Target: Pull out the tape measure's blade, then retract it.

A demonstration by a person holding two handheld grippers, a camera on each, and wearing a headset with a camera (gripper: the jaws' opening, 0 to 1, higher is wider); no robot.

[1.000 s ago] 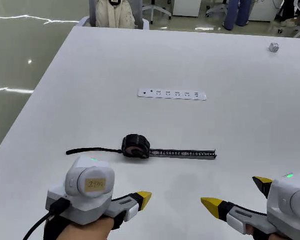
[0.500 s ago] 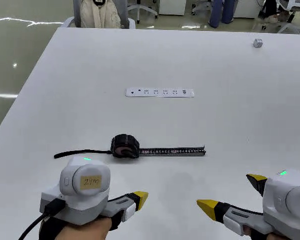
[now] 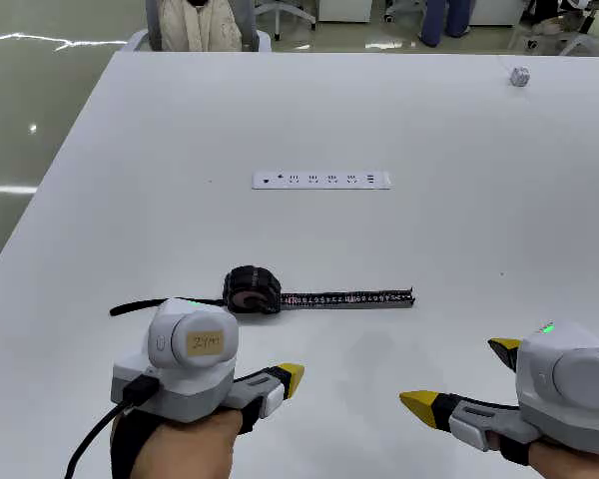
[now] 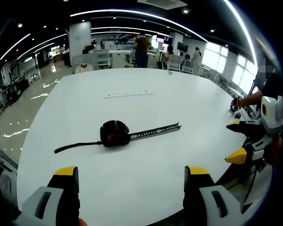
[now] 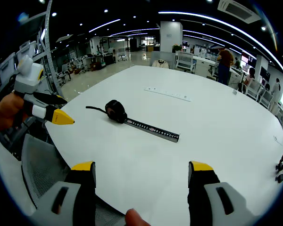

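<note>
Nearest the person, the left gripper (image 3: 280,384) hovers over the near edge of the white table (image 3: 459,230). Its own view shows its jaws spread wide with nothing between them. The right gripper (image 3: 461,376) hovers level with it, well apart to the right, jaws likewise wide open and empty. Just beyond them lies the tape measure (image 3: 252,290), its black case resting on the table ahead of the left gripper. The blade (image 3: 349,298) is already drawn out, flat on the surface, running rightward from the case. A black wrist strap (image 3: 165,304) trails left from the case. Neither gripper touches any part of it. Assessment: the pull-out appears done and the retraction remains. To do it well, the left gripper should close squarely on the case to pin it, clear of the strap. The right gripper should take the blade's free end and feed it back under control rather than let it whip. Whether a lock holds the blade cannot be told. Farther back lies a white power strip (image 3: 321,180), parallel to the blade and well apart from it. A small pale object (image 3: 520,76) sits near the far right.
</note>
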